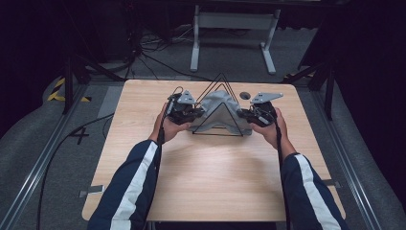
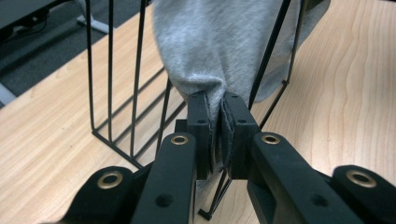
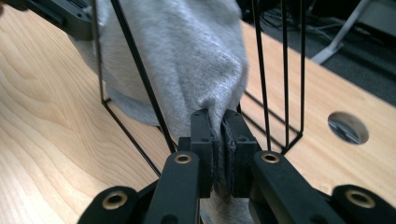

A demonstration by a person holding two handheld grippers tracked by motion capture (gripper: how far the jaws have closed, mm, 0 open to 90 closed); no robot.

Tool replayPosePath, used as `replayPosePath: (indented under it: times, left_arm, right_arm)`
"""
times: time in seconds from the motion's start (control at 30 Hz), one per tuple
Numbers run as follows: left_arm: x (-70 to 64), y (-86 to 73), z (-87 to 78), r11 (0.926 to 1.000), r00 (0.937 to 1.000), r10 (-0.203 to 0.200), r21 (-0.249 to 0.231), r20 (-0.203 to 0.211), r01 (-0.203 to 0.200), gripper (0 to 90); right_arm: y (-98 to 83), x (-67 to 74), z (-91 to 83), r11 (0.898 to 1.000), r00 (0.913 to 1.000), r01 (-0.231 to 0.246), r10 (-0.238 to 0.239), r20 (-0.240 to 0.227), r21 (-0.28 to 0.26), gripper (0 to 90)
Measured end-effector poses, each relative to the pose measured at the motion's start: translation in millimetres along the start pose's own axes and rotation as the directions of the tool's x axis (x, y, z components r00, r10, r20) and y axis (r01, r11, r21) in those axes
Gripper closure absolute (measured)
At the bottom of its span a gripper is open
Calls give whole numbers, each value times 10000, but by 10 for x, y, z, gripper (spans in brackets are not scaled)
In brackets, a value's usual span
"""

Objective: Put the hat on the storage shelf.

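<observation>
A grey cloth (image 1: pixel 219 111) is draped over a black wire rack (image 1: pixel 219 81) shaped like a tent, at the middle back of the wooden table (image 1: pixel 210 177). My left gripper (image 1: pixel 194 114) is shut on the cloth's left end, and my right gripper (image 1: pixel 245 115) is shut on its right end. In the left gripper view the cloth (image 2: pixel 219 56) bunches into the closed left gripper (image 2: pixel 218 135) between the rack's wires (image 2: pixel 135 84). In the right gripper view the cloth (image 3: pixel 187 60) is pinched the same way in the right gripper (image 3: pixel 219 149), beside the rack (image 3: pixel 280 84).
A round cable hole (image 1: pixel 244 95) lies in the table just behind the right gripper, also seen as the hole (image 3: pixel 348 127) in the right gripper view. A white stand (image 1: pixel 234 28) and cables stand on the floor beyond the table. Bare wood stretches toward the near edge.
</observation>
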State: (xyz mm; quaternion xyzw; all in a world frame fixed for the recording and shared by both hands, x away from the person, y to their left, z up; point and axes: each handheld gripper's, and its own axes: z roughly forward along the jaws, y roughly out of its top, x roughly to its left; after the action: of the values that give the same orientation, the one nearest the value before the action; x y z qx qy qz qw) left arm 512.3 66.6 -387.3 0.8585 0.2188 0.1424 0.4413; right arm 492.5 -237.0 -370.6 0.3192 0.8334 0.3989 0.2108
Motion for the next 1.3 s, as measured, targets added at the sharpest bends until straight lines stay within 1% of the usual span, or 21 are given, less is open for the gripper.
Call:
replayPosePath:
  times: [0.13, 0.2, 0.27, 0.33, 0.37, 0.4, 0.47, 0.53, 0.6, 0.77, 0.8, 0.87, 0.93, 1.0, 1.03, 1.1, 1.13, 1.17, 1.2, 1.27, 1.3]
  left_arm:
    - [-1, -54, 51, 9998, 10000, 20, 185, -12, -20, 837]
    - [1, -83, 81, 9998, 10000, -20, 177, 0, 19, 838]
    - [6, -113, 113, 9995, 10000, 40, 304, 24, -41, 840]
    - [6, -138, 146, 9996, 10000, -7, 297, 52, 5, 840]
    - [12, -144, 153, 9995, 10000, 95, 315, -1, -95, 841]
    - [13, -152, 163, 9994, 10000, -19, 355, 55, 17, 841]
    - [15, -158, 172, 9994, 10000, -32, 343, 63, 30, 841]
    - [-2, -153, 170, 9993, 10000, 45, 377, -1, -45, 841]
    - [-10, -139, 147, 9991, 9999, 120, 403, -93, -116, 841]
    - [-4, -133, 72, 9993, 9999, 76, 356, -117, -72, 838]
    - [-1, -131, 53, 9992, 9998, 128, 369, -173, -121, 838]
    - [-5, -127, 15, 9995, 9998, 64, 301, -208, -57, 836]
    - [-8, -119, -28, 9994, 9995, 165, 317, -272, -156, 835]
    - [-13, -113, -69, 9989, 9985, 294, 390, -457, -276, 827]
    - [-14, -114, -93, 9988, 9986, 323, 384, -424, -307, 829]
    - [-16, -118, -143, 9989, 9982, 392, 266, -456, -380, 834]
    - [-16, -118, -143, 9989, 9982, 392, 266, -456, -380, 835]
    - [-7, -123, -204, 9987, 9978, 449, 254, -494, -437, 841]
    - [-5, -127, -234, 9983, 9973, 517, 311, -525, -501, 846]
    - [-13, -143, -279, 9985, 9976, 469, 289, -510, -455, 850]
    - [-18, -152, -304, 9983, 9969, 508, 311, -603, -490, 849]
  right_arm:
    - [-97, -13, 86, 9996, 9999, -106, 105, 42, 248, 844]
    - [-134, -10, 116, 9995, 9998, -201, 200, 37, 237, 843]
    - [-164, -3, 151, 9992, 9994, -337, 335, 58, 223, 843]
    - [-204, 2, 208, 9990, 9993, -315, 309, 191, 332, 843]
    - [-214, 0, 220, 9988, 9991, -378, 373, 183, 301, 843]
    - [-223, 0, 228, 9986, 9988, -452, 447, 189, 289, 843]
    - [-246, -2, 239, 9987, 9987, -456, 450, 217, 243, 842]
    - [-262, 1, 239, 9983, 9985, -508, 501, 219, 296, 841]
    - [-264, 11, 235, 9984, 9988, -415, 405, 287, 373, 841]
    - [-244, 33, 200, 9988, 9989, -304, 290, 358, 395, 833]
    - [-240, 39, 189, 9988, 9989, -309, 295, 375, 384, 831]
    - [-234, 45, 173, 9988, 9988, -265, 248, 428, 408, 824]
    - [-222, 50, 146, 9990, 9986, -228, 209, 493, 384, 812]
    - [-211, 56, 119, 9992, 9987, -179, 162, 493, 347, 805]
    - [-205, 61, 108, 9992, 9986, -165, 145, 509, 375, 800]
    - [-194, 67, 92, 9990, 9982, 7, -33, 600, 440, 791]
    - [-191, 71, 81, 9988, 9980, 28, -58, 625, 480, 791]
    - [-186, 75, 62, 9988, 9976, 55, -87, 681, 480, 776]
    - [-184, 74, 45, 9990, 9974, 59, -91, 717, 454, 771]
    - [-184, 77, 6, 9991, 9968, 33, -67, 793, 424, 759]
    - [-184, 84, -16, 9993, 9968, 6, -36, 803, 372, 758]
